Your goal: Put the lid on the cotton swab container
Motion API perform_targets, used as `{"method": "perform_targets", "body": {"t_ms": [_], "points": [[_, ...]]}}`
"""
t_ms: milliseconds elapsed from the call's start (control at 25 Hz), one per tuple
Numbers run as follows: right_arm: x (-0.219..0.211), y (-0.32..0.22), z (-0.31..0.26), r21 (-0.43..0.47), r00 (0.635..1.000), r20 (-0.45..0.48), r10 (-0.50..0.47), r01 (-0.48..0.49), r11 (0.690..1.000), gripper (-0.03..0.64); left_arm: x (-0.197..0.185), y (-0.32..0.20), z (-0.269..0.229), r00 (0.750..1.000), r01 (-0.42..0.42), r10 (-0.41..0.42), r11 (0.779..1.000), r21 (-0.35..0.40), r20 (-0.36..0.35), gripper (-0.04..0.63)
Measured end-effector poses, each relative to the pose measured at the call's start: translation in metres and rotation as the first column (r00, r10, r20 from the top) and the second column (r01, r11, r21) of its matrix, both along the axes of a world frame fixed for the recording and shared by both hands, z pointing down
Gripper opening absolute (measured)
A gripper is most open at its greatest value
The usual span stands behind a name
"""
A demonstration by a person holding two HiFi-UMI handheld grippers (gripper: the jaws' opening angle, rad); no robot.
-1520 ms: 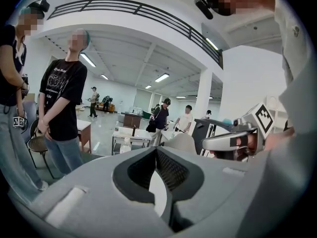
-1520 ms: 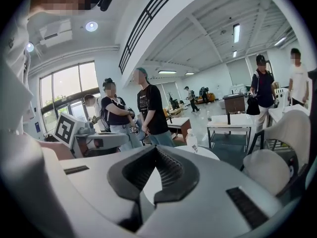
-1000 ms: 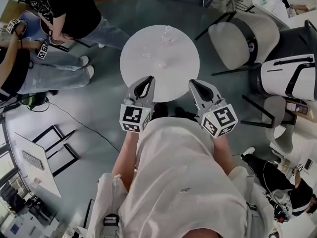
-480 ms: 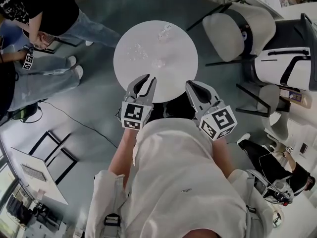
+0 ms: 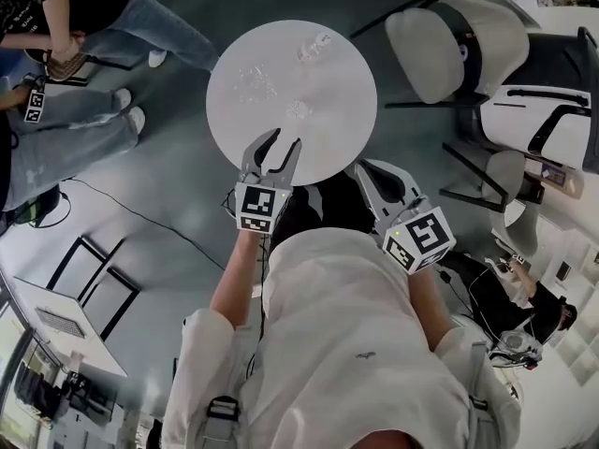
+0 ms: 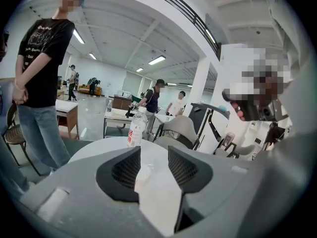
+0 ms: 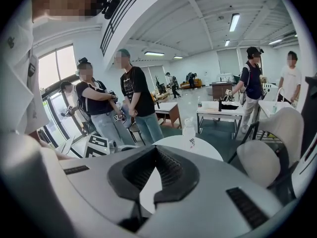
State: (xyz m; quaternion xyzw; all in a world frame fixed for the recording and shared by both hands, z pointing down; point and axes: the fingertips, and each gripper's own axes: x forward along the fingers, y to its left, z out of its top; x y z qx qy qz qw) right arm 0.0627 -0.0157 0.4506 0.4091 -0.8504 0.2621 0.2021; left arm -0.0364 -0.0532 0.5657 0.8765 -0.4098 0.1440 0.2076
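The round white table (image 5: 342,143) carries a water bottle (image 5: 316,45) at its far side. Two small clear plastic items sit nearer its middle, the left clear piece (image 5: 255,82) and the near clear piece (image 5: 299,108). I cannot tell which is the lid and which the cotton swab container. The left gripper (image 5: 285,138) hangs over the table's near edge. Its jaws have just been opening and stand spread, with the near clear piece lying untouched on the table in line with the gap. The right gripper (image 5: 363,169) hangs just off the table's near rim, jaws pressed together on nothing.
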Motion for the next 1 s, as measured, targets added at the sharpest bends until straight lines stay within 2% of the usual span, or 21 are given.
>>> {"method": "perform_targets", "body": {"t_ms": [280, 480, 1000], "points": [[0.012, 0.017, 0.025, -0.077, 1.000, -0.013, 0.018, -0.019, 0.997, 0.006, 0.016, -0.002, 0.050, 0.997, -0.077, 0.077, 0.997, -0.014, 0.012, 0.224], [0.013, 0.021, 0.031, -0.113, 0.999, -0.021, 0.034, -0.037, 0.993, 0.006, 0.013, -0.011, 0.080, 0.994, -0.046, 0.048, 0.999, -0.020, 0.096, 0.286], [0.020, 0.015, 0.048, -0.163, 0.998, -0.018, 0.060, -0.062, 0.985, 0.006, 0.030, -0.033, 0.139, 0.977, -0.062, 0.064, 0.998, -0.018, 0.202, 0.377]]}}
